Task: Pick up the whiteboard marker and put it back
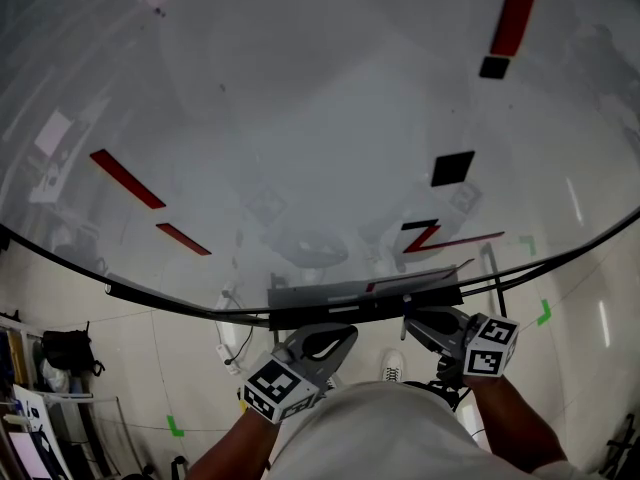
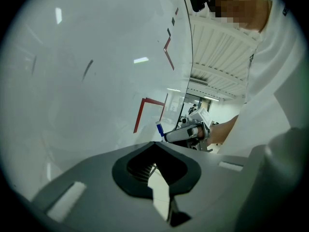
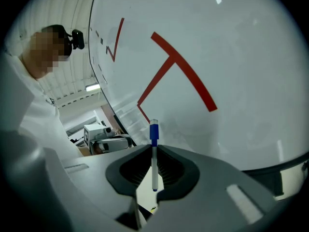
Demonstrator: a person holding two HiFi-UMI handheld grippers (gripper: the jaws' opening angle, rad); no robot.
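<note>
My right gripper [image 3: 153,148] is clamped on the whiteboard marker [image 3: 154,161]. It is a thin, round white barrel with a blue cap, standing upright between the ribbed black pads [image 3: 169,170], with the cap poking out above the jaw tips. The gripper's body is smooth matte grey plastic, and the black pads form a diamond-shaped hollow around the barrel.

My left gripper [image 2: 154,144] has its jaws closed tip to tip with nothing between them, and only pale floor shows through the hollow below. From its view I can see the right gripper across from it, with the marker's blue cap [image 2: 159,128] sticking out towards the board.

In the head view, both the left gripper [image 1: 335,338] and the right gripper [image 1: 425,326] sit low against the bottom edge of the whiteboard [image 1: 300,118]. Its surface is glossy white and shows ceiling lights as reflections. A grey metal tray [image 1: 330,293] runs along that edge just above the grippers.

The board carries red strokes [image 3: 181,71] that form a T-like shape, with a tick-like mark further along. I can't tell whether they are tape or ink. Two flat black squares [image 1: 452,168] also sit on the board.

Each gripper has a white cube [image 1: 490,346] printed with blocky black square patterns.
</note>
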